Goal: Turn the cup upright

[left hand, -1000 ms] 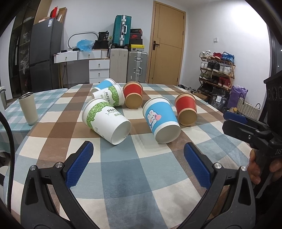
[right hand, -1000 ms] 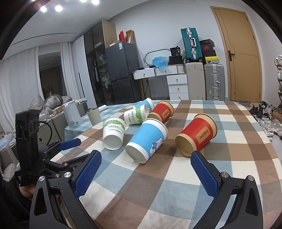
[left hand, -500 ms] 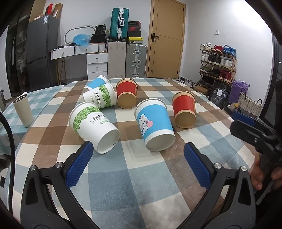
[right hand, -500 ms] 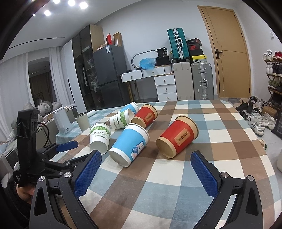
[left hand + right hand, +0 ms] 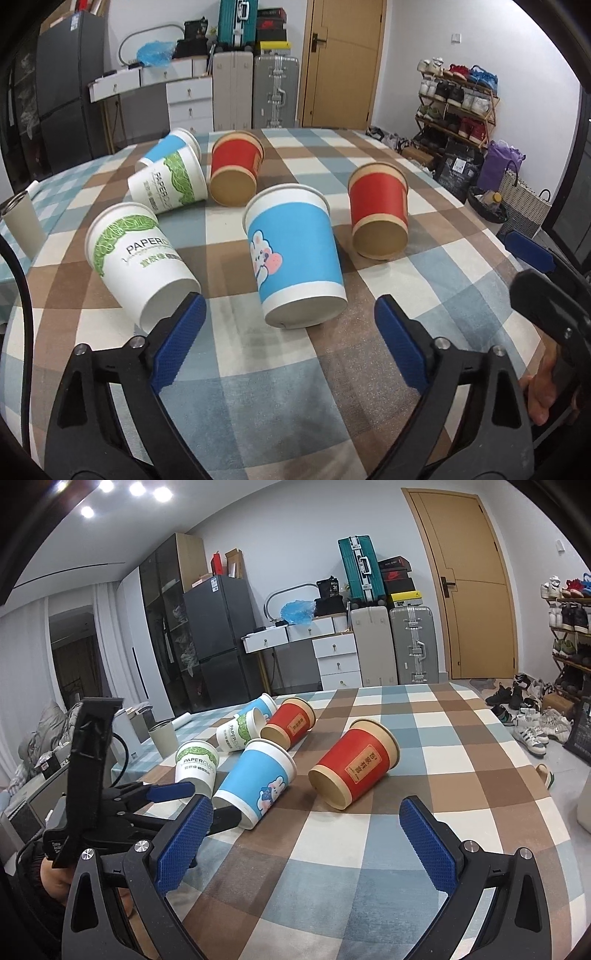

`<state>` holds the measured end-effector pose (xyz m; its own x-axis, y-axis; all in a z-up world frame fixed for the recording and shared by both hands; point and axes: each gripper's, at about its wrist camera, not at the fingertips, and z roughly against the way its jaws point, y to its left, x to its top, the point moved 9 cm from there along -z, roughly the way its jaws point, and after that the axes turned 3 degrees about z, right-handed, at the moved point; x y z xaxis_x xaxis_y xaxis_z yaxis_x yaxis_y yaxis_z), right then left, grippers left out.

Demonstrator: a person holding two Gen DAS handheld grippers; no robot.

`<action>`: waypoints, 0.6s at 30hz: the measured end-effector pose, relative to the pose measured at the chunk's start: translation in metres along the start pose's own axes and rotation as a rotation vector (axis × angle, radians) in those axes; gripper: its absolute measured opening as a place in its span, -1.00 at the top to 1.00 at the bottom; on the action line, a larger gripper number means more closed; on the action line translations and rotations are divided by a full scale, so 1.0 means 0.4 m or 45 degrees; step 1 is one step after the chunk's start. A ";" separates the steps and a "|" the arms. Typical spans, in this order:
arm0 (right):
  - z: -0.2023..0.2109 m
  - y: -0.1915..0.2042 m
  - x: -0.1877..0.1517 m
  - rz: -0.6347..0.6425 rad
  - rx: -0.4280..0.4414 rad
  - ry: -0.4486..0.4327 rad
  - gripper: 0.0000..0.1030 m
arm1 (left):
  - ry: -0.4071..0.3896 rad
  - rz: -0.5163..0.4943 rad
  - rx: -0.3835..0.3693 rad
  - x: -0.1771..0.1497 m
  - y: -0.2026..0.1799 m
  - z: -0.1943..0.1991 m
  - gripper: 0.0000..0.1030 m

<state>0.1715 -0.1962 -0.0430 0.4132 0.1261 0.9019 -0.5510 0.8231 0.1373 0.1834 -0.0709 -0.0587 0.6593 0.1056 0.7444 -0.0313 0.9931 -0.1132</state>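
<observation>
Several paper cups lie on their sides on a checked tablecloth (image 5: 280, 391). A blue cup with a rabbit picture (image 5: 295, 254) lies nearest, its base toward my left gripper (image 5: 290, 343), which is open and empty just short of it. A white-and-green cup (image 5: 140, 258) lies to its left, touching the left fingertip in the picture. A red cup (image 5: 378, 208) lies to the right. My right gripper (image 5: 306, 834) is open and empty, facing the red cup (image 5: 354, 764) and the blue cup (image 5: 258, 781).
Farther back lie another red cup (image 5: 234, 170), a second white-and-green cup (image 5: 168, 182) and a second blue cup (image 5: 170, 144). A grey tumbler (image 5: 22, 221) stands upright at the table's left edge. Suitcases, drawers and a shoe rack stand behind the table.
My left gripper has moved forward, closer to the blue cup and the white-and-green cup. My right gripper has moved in toward the red cup. Both stay open.
</observation>
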 end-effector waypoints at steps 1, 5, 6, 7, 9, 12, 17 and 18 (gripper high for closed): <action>-0.001 -0.001 -0.001 -0.002 0.001 0.001 -1.00 | 0.009 0.007 -0.001 0.002 -0.003 -0.009 -0.77; -0.002 -0.002 -0.002 0.001 0.003 0.001 -1.00 | 0.018 0.033 -0.014 0.012 -0.008 -0.031 -0.76; -0.002 -0.002 -0.002 -0.001 0.003 0.001 -1.00 | 0.022 0.031 -0.016 0.014 -0.011 -0.036 -0.76; -0.003 -0.002 -0.002 -0.002 0.004 0.003 -1.00 | 0.023 0.027 -0.013 0.015 -0.012 -0.040 -0.76; -0.007 -0.002 -0.004 -0.001 0.004 0.007 -1.00 | 0.027 0.022 -0.003 0.019 -0.013 -0.047 -0.72; -0.007 -0.001 -0.005 -0.002 0.006 0.007 -1.00 | 0.050 0.021 -0.004 0.021 -0.018 -0.064 -0.60; -0.007 -0.001 -0.005 -0.002 0.006 0.007 -1.00 | 0.071 0.020 0.000 0.018 -0.018 -0.075 -0.20; -0.007 0.000 -0.005 0.000 0.006 0.007 -1.00 | 0.072 0.024 0.000 0.018 -0.017 -0.076 -0.07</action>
<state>0.1729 -0.1951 -0.0460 0.4172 0.1292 0.8996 -0.5546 0.8204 0.1393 0.2111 -0.0784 -0.0724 0.7000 0.1210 0.7038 -0.0441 0.9910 -0.1264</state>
